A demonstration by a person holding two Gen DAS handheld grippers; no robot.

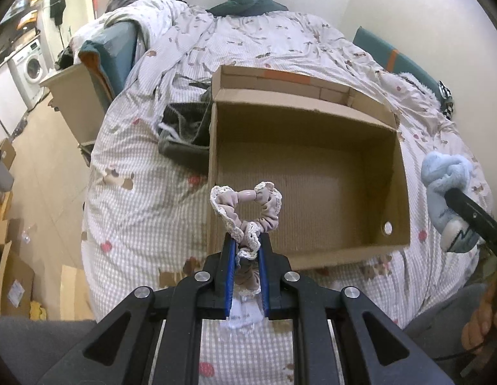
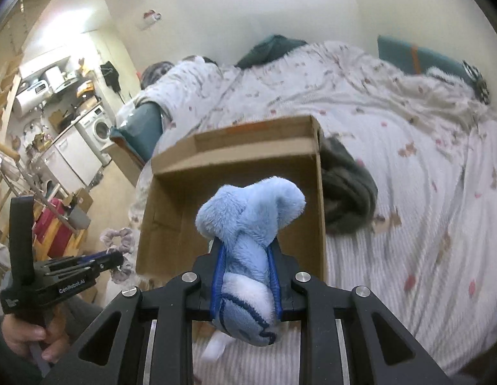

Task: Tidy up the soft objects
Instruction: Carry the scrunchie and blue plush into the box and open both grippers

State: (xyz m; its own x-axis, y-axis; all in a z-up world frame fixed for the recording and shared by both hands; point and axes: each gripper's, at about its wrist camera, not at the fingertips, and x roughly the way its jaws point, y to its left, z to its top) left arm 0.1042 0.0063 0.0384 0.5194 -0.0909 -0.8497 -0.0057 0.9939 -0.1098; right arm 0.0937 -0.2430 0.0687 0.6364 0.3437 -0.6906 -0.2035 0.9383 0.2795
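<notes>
Bed [image 1: 145, 173] under checked quilt. Open cardboard box [image 1: 399, 173] on it, grey garment [image 1: 181, 147] against its side. Right gripper [image 2: 245, 247] clamps blue plush toy [image 2: 248, 218] near box. Left gripper [image 1: 246, 240] pinches lace-trimmed scrunchie [image 1: 248, 205] above box's near edge.

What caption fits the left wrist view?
Left gripper holds a lace-trimmed scrunchie above the empty cardboard box on the bed.
</notes>
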